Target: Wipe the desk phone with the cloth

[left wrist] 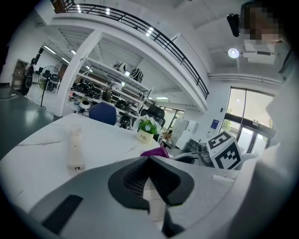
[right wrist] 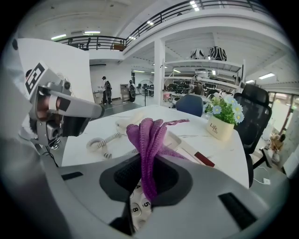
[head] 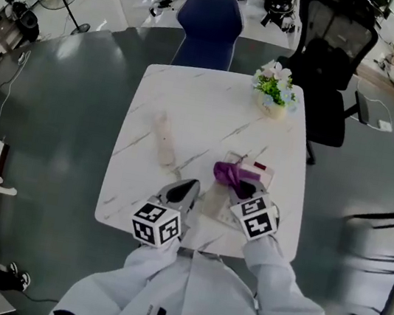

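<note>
Head view, lower centre: your right tongs (head: 242,189) grip the bunched purple cloth (right wrist: 148,140), held over the keypad (right wrist: 139,205) of the white desk phone (head: 258,172) on the marble desk (head: 192,100). Your left tongs (head: 187,189), jaws closed on nothing, sit just left of the phone. Its coiled cord (right wrist: 105,140) lies alongside. Mid-desk: an upright pale bottle (head: 164,140). Upper right: a potted flower (head: 274,91). A blue chair (head: 210,21) and a black office chair (head: 329,63) stand at the far edge.

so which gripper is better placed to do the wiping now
Right: the right gripper holds the cloth just above the phone; the left gripper has no cloth.
</note>
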A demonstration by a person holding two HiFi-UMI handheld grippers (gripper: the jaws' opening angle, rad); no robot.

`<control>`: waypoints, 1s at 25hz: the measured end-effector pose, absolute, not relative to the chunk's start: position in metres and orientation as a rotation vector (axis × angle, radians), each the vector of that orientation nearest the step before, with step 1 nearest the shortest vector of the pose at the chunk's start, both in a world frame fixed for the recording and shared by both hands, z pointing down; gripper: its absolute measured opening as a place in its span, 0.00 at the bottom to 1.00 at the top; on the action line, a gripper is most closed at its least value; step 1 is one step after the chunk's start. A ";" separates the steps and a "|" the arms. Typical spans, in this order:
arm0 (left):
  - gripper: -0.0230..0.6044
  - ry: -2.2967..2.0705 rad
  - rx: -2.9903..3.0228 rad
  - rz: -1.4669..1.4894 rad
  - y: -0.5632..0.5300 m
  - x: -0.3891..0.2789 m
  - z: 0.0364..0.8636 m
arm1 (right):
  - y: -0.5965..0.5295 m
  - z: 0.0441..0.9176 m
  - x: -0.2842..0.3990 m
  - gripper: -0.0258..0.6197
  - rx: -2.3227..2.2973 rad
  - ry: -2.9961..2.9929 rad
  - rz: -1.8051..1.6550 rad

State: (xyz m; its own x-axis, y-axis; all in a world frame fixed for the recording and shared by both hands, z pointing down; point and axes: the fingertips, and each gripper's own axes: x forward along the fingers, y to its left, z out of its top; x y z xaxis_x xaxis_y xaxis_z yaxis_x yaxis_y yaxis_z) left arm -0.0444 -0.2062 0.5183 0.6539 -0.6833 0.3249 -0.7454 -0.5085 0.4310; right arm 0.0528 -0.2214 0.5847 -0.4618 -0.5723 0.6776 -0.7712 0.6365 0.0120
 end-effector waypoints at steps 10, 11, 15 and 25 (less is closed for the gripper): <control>0.03 -1.108 2.335 0.146 -0.197 -0.045 0.514 | -0.201 0.588 0.045 0.10 1.001 -2.203 0.407; 0.03 -1.108 2.335 0.146 -0.196 -0.045 0.515 | -0.199 0.589 0.045 0.10 0.995 -2.204 0.408; 0.03 -1.109 2.337 0.146 -0.193 -0.045 0.515 | -0.190 0.592 0.042 0.10 0.977 -2.205 0.414; 0.03 -1.112 2.336 0.145 -0.185 -0.050 0.513 | -0.170 0.596 0.031 0.10 0.924 -2.198 0.420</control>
State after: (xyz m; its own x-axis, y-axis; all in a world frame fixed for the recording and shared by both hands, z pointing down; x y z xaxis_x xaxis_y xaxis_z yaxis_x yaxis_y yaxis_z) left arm -0.0501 -0.1848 0.5126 0.6532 -0.6874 0.3175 -0.7457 -0.5114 0.4270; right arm 0.0313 -0.1703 0.5964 -0.4961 -0.4924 0.7152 -0.7213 0.6922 -0.0239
